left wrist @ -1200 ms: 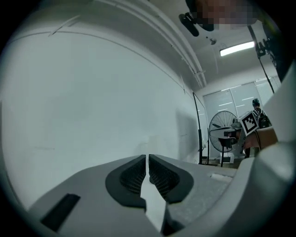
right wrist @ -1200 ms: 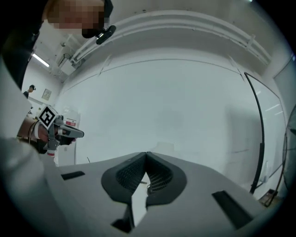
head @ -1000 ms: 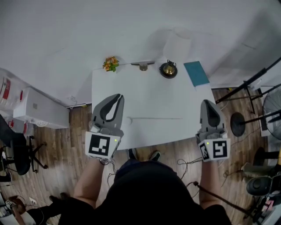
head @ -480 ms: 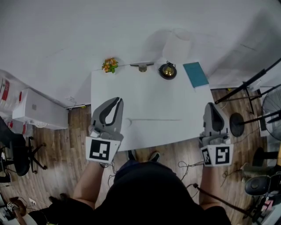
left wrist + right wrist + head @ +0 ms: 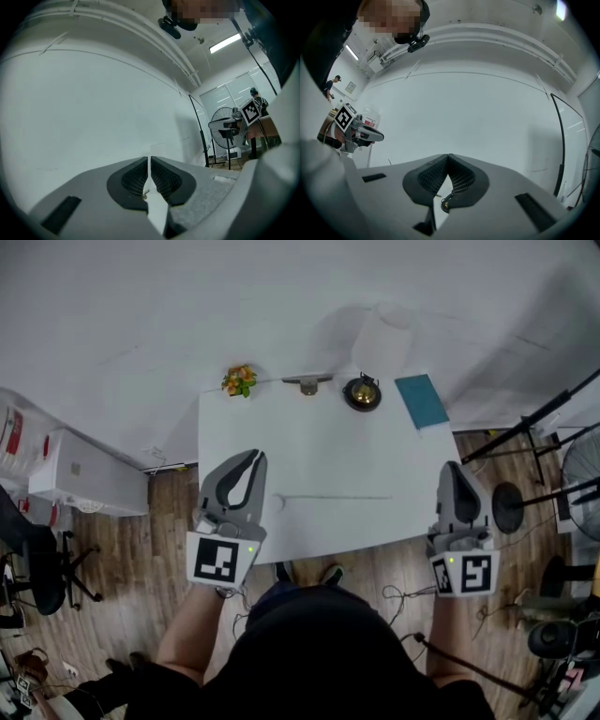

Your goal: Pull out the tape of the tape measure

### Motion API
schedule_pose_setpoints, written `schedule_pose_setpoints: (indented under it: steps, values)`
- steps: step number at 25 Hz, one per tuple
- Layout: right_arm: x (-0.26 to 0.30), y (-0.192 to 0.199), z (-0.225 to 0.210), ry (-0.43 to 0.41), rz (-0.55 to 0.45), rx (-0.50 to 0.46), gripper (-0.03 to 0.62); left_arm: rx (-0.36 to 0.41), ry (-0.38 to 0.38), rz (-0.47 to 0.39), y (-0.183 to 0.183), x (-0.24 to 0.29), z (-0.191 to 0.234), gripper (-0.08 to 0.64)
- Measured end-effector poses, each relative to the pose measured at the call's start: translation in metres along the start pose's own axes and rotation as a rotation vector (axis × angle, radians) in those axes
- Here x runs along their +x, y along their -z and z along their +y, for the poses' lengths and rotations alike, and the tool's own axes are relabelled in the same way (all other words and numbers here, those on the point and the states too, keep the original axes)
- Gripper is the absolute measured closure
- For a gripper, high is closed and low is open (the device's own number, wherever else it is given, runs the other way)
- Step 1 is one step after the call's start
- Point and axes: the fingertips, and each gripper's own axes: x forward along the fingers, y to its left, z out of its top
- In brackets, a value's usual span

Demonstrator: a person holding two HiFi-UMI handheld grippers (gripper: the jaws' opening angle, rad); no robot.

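Roughly midway along the near half of the white table (image 5: 319, 442): the tape measure (image 5: 275, 503), small, pale and round, with a thin strip of tape (image 5: 337, 496) lying flat, drawn out to the right, parallel to the near edge. Just left of it in the head view, over the near left part of the table, the left gripper (image 5: 254, 457), held level and pointing toward the far edge; jaws pressed together to a hairline slit, nothing between them. Over the right edge, close to the near right corner, the right gripper (image 5: 451, 466), likewise level, jaws fully together and empty, apart from the free end of the tape.

Along the far edge, left to right: a small pot of orange flowers (image 5: 238, 381) at the far left corner, a grey fitting (image 5: 307, 383), a dark round bell (image 5: 362, 393), a teal book (image 5: 421, 400) at the far right corner. Below, a wooden floor (image 5: 169, 521), with a black office chair (image 5: 37, 559) off to the left and a fan (image 5: 583, 470) off to the right.
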Motion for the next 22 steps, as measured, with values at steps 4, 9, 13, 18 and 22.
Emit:
schedule_pose_setpoints:
  steps: [4,9,13,18,22]
  values:
    - [0.001,-0.002,0.001,-0.003,0.0,0.007,0.588,-0.007,0.001,0.001,0.001,-0.001,0.002,0.538]
    - [0.001,-0.003,0.002,0.006,-0.003,-0.006,0.589,-0.013,0.009,0.016,0.007,-0.001,0.0,0.538]
    - [0.001,-0.001,0.005,0.006,-0.001,-0.006,0.589,-0.018,0.013,0.016,0.012,0.0,0.0,0.538]
    - [0.0,0.0,0.004,0.011,0.006,-0.011,0.589,-0.018,0.014,0.025,0.015,0.0,0.001,0.538]
    - [-0.001,0.001,0.005,0.014,0.011,-0.016,0.589,-0.025,0.016,0.025,0.015,0.0,0.0,0.538]
